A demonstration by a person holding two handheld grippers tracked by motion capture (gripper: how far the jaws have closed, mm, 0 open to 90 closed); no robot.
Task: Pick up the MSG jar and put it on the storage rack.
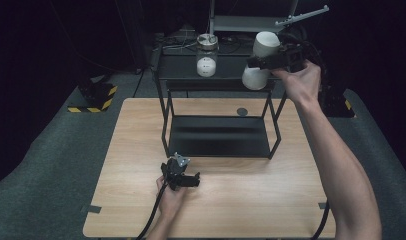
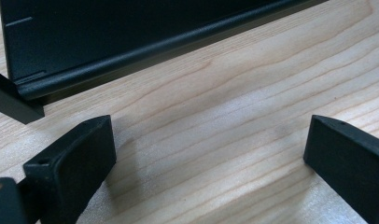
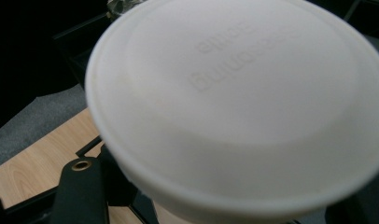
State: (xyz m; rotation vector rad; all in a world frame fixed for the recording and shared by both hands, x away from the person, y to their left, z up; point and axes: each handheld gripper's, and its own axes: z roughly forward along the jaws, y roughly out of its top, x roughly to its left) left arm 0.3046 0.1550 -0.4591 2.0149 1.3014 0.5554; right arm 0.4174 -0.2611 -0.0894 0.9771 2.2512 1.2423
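White tub lifted over a black two-tier rack

Near: left gripper (image 1: 183,176) rests on the wooden table (image 1: 251,200), jaws spread and empty. Far: right gripper (image 1: 263,62) pinches the white tub (image 1: 261,59) above the rack (image 1: 218,82), right of the glass jar (image 1: 207,55); keep the squeeze firm and the tub level, clear of the jar.
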